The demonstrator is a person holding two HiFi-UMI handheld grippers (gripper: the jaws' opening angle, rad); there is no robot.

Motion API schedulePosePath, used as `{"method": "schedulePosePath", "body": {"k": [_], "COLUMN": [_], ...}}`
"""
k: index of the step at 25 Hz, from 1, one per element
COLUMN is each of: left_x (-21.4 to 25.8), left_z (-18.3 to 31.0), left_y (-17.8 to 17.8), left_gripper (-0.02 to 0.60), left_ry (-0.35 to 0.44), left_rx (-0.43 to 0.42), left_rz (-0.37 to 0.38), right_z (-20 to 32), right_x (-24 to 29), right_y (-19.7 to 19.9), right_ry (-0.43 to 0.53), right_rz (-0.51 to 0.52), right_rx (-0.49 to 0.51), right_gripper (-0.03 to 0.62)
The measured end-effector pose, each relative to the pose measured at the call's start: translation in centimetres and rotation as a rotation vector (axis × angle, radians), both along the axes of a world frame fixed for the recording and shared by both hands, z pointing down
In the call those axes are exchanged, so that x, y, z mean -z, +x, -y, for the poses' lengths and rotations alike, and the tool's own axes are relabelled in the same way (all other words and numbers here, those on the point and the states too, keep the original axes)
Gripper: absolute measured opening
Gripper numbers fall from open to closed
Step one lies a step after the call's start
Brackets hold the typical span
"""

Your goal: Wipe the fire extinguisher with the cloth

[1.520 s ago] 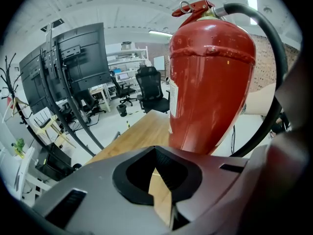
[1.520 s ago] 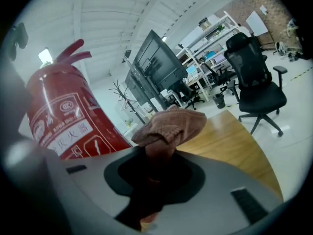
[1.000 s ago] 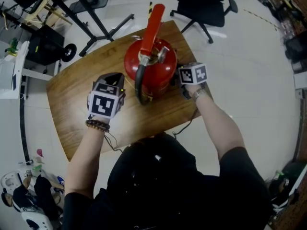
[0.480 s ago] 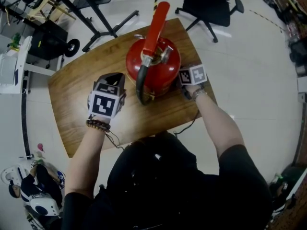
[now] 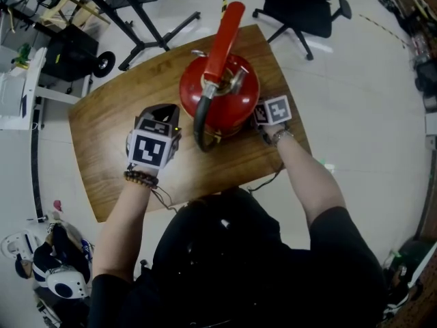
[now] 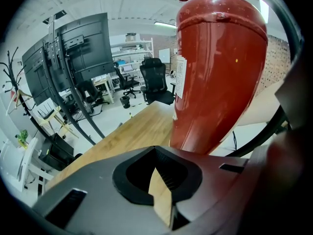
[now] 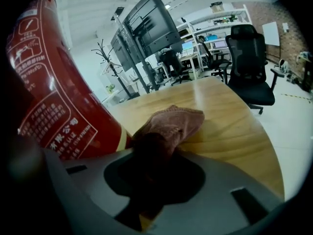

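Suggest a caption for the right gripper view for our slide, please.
The right tongs grip a brown cloth beside the red extinguisher on the table.

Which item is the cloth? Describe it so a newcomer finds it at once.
On the wooden table stands a red fire extinguisher; look at its right side in the head view. There the right tongs pinch a brownish-pink cloth beside the cylinder's base. It is the only soft, crumpled thing there, dull against the glossy red.
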State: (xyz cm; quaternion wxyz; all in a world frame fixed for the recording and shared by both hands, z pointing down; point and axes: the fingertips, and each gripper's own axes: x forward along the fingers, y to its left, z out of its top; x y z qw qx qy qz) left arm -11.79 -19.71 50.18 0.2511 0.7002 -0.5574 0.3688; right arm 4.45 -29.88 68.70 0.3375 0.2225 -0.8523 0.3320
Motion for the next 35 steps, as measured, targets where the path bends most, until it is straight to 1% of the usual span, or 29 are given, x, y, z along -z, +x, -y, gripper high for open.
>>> {"method": "schedulePosePath", "body": {"k": [7,10,14,18,23,28,32,35], "left_x": [-0.2,-0.1,0.4,1.1,2.2,3.1,4.2,5.2], "left_z": [-0.3,-0.4,-1.0,-1.7,-2.6,-4.3,-6.1,-7.3], "left_y": [0.1,0.1,-0.2,-0.3,0.1,1.1,2.6,3.8], "left_gripper": [0.002,0.002,0.002,0.002,0.002,0.002,0.002,0.002], "left_ry": [-0.005,0.000,0.016,0.043,0.077,0.094,0.117,0.146], "left_rx": [0.010,0.010,0.010,-0.015,-0.077,-0.171,-0.271,-0.351], "left_rz": [-0.003,-0.001,-0.007,-0.024,-0.059,-0.114,-0.197,-0.238], "right_z": [0.2,0.5,0.4,0.2,-2.4,-6.7,-10.9,-14.1], "right_x": [-0.8,-0.2,1.5,5.6,9.9,12.8,15.7,17.7], "right_y": [0.4,1.0,2.7,4.0,5.3,5.9,5.1,3.6], "right_ry": [0.023,0.053,0.085,0.185,0.253,0.263,0.284,0.295], "right_rz": [-0.035,-0.035,-0.022,0.004,-0.015,-0.020,-0.020,-0.001], "right_rx": [0.003,-0.015,-0.049,-0.064,-0.055,-0.053,-0.020,0.006], "right_gripper": [0.095,0.095,0.095,0.097,0.098,0.103,0.104,0.106]}}
